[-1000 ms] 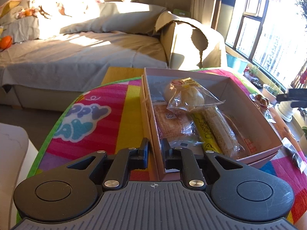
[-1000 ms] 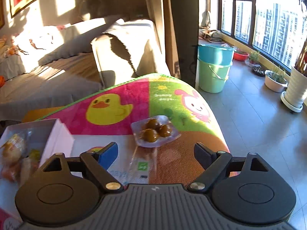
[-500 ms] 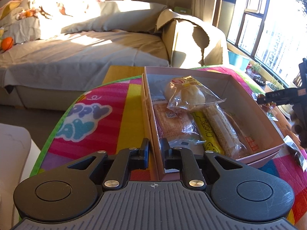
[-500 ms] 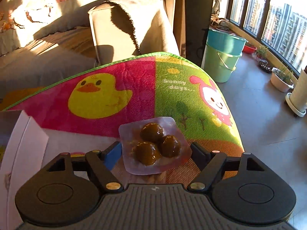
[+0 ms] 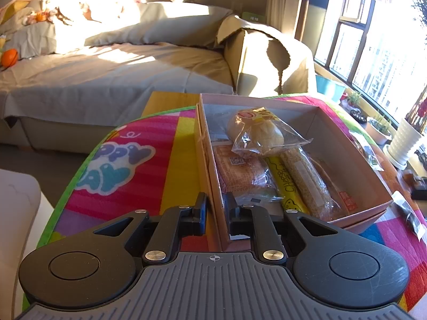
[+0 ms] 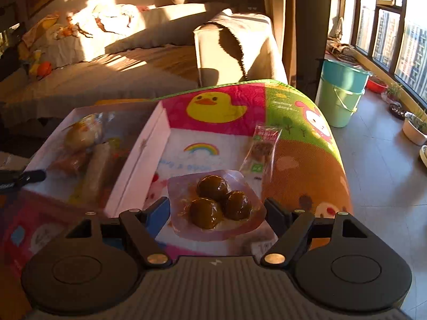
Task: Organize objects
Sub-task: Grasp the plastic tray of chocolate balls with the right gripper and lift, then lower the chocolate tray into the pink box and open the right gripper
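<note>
A pink cardboard box (image 5: 355, 160) lies open on the colourful mat and holds several wrapped snacks, among them a bun in a clear bag (image 5: 256, 133) and a long sesame bar (image 5: 307, 181). My left gripper (image 5: 214, 208) is shut on the box's near left wall. In the right wrist view the box (image 6: 144, 154) sits at the left. My right gripper (image 6: 217, 210) is shut on a clear pack of three brown balls (image 6: 216, 202) and holds it lifted above the mat, right of the box.
A small red and green snack packet (image 6: 263, 149) lies on the mat beyond the held pack. A dark packet (image 5: 408, 213) lies right of the box. A sofa (image 5: 106, 74) stands behind the table. Buckets (image 6: 341, 93) and plant pots (image 5: 405, 141) stand on the floor at the right.
My right gripper closed on the pack of brown balls, lifted it and swung left, so the box is in its view again. My left gripper kept its hold on the box wall.
</note>
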### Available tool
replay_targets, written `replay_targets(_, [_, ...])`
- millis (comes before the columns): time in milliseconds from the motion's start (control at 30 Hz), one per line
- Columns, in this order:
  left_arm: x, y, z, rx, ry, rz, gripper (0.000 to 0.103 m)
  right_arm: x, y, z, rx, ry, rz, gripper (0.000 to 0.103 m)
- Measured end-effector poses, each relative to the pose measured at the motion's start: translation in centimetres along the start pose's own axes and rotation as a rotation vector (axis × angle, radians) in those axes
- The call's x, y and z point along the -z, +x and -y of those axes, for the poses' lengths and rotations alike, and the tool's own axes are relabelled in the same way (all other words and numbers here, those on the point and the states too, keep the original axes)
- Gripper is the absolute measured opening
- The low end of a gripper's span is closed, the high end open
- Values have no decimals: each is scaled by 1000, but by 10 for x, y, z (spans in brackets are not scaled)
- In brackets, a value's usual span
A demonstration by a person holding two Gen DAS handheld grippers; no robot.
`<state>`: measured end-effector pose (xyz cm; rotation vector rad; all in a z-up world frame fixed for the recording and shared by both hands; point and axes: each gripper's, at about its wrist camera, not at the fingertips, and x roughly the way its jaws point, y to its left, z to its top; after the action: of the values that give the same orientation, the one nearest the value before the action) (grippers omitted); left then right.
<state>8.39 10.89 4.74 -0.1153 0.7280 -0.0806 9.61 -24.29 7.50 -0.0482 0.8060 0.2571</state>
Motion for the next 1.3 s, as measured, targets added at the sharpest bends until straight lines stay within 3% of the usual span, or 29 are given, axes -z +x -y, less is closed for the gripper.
replay_targets(133, [0, 0, 0, 2, -2, 2, 17, 20, -26, -31, -50, -51, -22, 77])
replay_targets(267, [0, 0, 0, 4, -1, 1, 17, 14, -50, -61, -102, -135, 18, 77])
replay_targets(533, [0, 0, 0, 5, -2, 0, 17, -54, -90, -87, -178, -136, 231, 78])
replay_targets(733, [0, 0, 0, 6, -3, 0, 17, -93, -82, -92, -202, -58, 318, 79])
replay_targets(1067, [0, 0, 0, 6, -3, 0, 17, -126, 10, -86, -152, 74, 146, 79])
replay_targets(1233, [0, 1, 0, 6, -3, 0, 17, -136, 50, -78, -169, 160, 86, 61])
replay_targets(1300, [0, 0, 0, 7, -3, 0, 17, -138, 58, -78, -162, 180, 83, 61])
